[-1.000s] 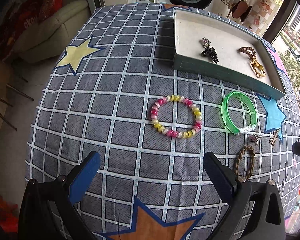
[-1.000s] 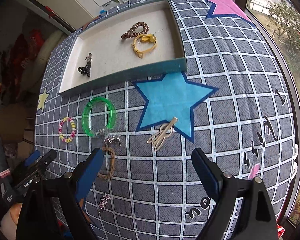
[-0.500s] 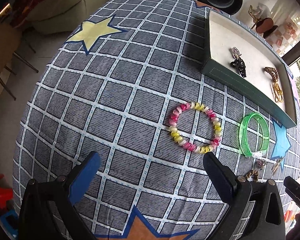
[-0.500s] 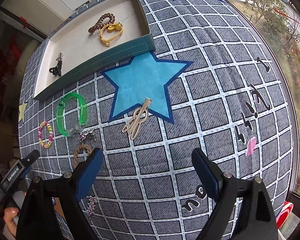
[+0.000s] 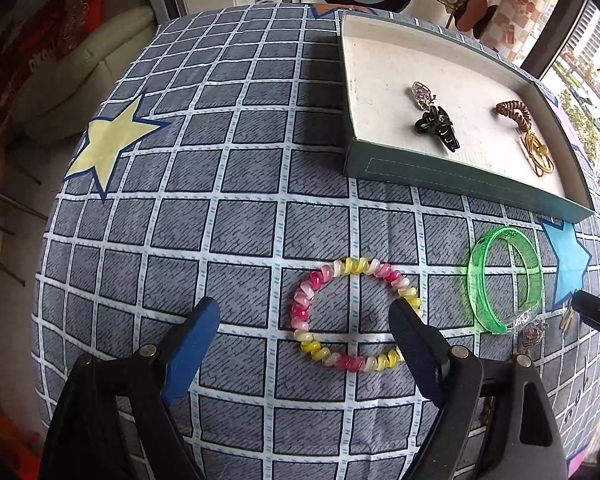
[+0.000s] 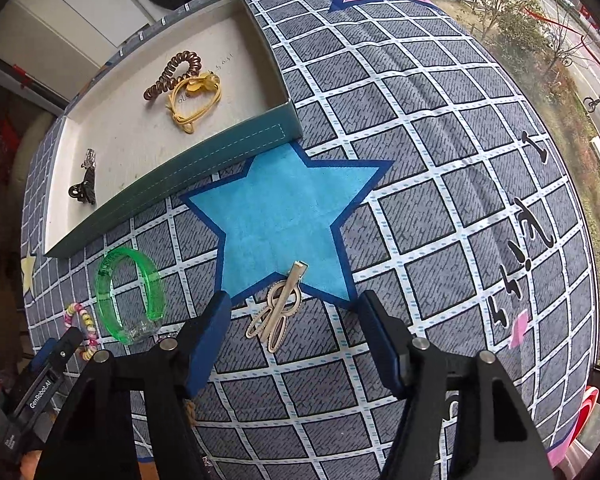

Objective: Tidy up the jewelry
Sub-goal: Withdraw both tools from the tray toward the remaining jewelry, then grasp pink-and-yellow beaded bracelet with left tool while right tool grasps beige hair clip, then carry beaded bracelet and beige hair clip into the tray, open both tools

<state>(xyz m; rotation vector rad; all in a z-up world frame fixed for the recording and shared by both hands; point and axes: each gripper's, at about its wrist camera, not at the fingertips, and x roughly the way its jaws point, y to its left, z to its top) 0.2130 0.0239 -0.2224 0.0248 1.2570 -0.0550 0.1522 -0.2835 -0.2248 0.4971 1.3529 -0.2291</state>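
two bracelets [image 5: 356, 314] [image 5: 506, 280], four hair accessories [image 5: 438, 124] [image 5: 514, 110] [image 5: 538, 154] [image 6: 278, 306], one tray [image 5: 440, 172]

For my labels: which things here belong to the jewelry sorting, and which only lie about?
Job: beaded bracelet, green bangle, gold hair clip, tray, left tool, right tool.
Lying about: star tablecloth, sofa.
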